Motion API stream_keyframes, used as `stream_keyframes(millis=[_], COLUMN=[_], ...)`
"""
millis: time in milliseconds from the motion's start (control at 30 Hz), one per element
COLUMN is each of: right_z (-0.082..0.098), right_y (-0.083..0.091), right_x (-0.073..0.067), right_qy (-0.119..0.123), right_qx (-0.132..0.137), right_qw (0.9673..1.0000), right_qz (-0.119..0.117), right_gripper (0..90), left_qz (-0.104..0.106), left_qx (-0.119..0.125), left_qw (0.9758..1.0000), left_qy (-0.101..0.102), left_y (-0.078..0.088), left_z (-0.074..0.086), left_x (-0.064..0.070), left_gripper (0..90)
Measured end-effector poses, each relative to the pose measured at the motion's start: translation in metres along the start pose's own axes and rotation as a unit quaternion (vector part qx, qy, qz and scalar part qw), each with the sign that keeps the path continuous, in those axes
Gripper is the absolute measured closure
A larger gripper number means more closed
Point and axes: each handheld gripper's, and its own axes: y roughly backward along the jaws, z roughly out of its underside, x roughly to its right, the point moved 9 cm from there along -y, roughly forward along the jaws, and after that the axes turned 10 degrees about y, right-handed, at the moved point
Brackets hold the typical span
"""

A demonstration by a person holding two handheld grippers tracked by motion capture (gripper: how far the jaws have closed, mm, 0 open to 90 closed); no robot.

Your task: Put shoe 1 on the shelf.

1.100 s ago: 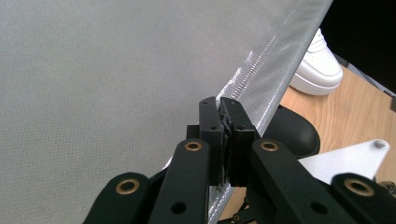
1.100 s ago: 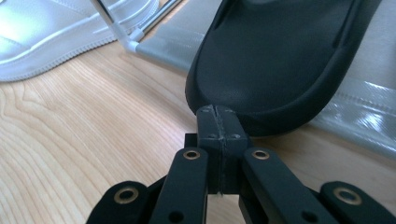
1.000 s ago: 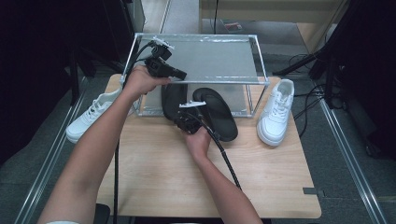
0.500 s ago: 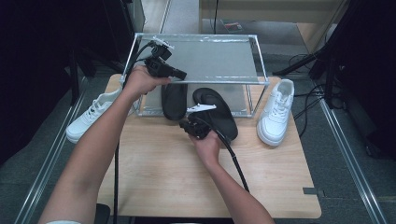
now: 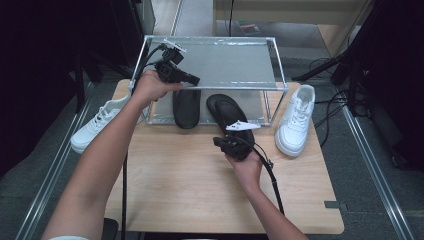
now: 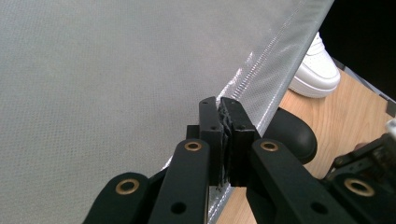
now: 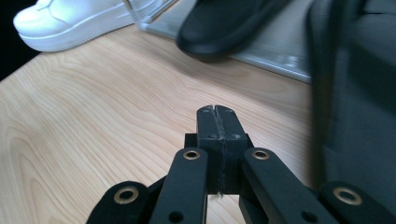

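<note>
Low centre of the high view, right claw (image 5: 223, 143) is hanging clenched and empty over the bare tabletop (image 5: 190, 185), just short of the black slipper (image 5: 227, 111) poking out from under the shelf, likely being repositioned for it. Upper left, left claw (image 5: 194, 79) is sitting clenched at the front edge of the wire-framed shelf (image 5: 225, 62), apparently steadying it. Second black slipper (image 5: 186, 106) is lying underneath. White sneakers (image 5: 295, 120) (image 5: 95, 129) are flanking both sides, well clear; shelf posts are crowding access.
</note>
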Motion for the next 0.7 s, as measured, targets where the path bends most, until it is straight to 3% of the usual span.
stream_keyframes(millis=[400,700], right_z=[0.035,0.055], right_y=[0.045,0.061], right_x=[0.029,0.047], right_qy=[-0.014,-0.027], right_qx=[-0.012,-0.015], right_qw=[0.9992,0.998], right_qz=[0.035,0.056], right_gripper=[90.0,90.0], left_qz=[-0.004,0.008], left_qx=[-0.004,0.005], left_qw=[1.0,0.9999], left_qy=[-0.001,0.008], left_y=[0.0,0.0], left_z=[0.0,0.001], left_x=[0.0,-0.001], left_gripper=[88.9,88.9])
